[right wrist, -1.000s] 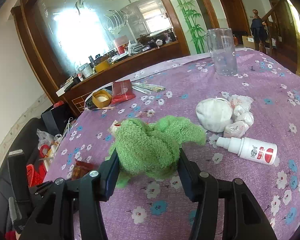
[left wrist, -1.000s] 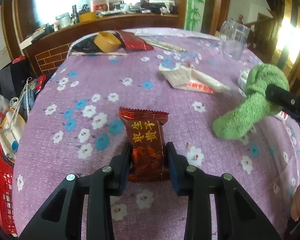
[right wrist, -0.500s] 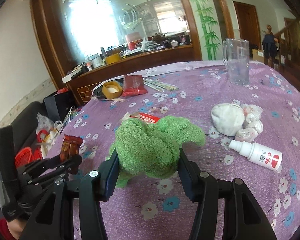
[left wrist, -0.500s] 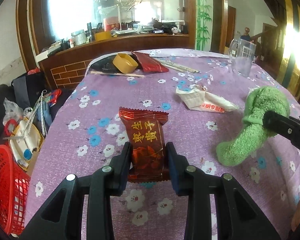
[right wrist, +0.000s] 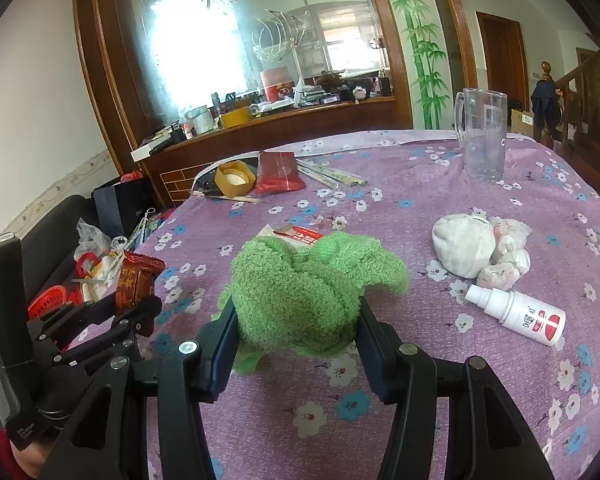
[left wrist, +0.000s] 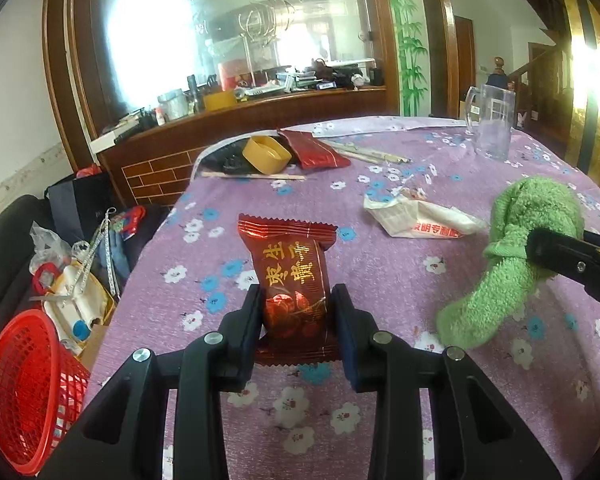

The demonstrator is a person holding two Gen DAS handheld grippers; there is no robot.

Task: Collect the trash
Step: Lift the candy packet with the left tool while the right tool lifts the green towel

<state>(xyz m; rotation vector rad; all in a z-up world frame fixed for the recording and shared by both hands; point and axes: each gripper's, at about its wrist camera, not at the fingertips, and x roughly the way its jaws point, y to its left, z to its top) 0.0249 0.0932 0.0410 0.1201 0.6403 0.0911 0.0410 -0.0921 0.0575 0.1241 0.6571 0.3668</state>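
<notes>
While your left gripper (left wrist: 296,320) sits at the bottom centre of the left view, its jaws are narrow and pressed on both sides of a red snack packet (left wrist: 290,280), which stands upright between them above the purple cloth (left wrist: 380,264). In the right view your right gripper (right wrist: 296,320) is at the bottom centre too, jaws about half apart and clamped on a green towel (right wrist: 304,284); one end of the towel hangs below the jaws. The same packet (right wrist: 134,284) shows at the left of that view, in the left gripper.

At the lower left of the left view, beside the table, stands a red basket (left wrist: 24,392), tilted, with its opening toward the table.

Just behind the towel in the right view lies a white wrapper (right wrist: 296,234) with red print, flat on the cloth. To the right of the towel lie a spray bottle (right wrist: 520,314) on its side and, above it, a heap of white tissues (right wrist: 480,250).

Further up, near the far edge, there are a yellow lid (right wrist: 234,178), a red pouch (right wrist: 278,172) and chopsticks (right wrist: 332,174). At the upper right stands a clear mug (right wrist: 482,134), upright.
</notes>
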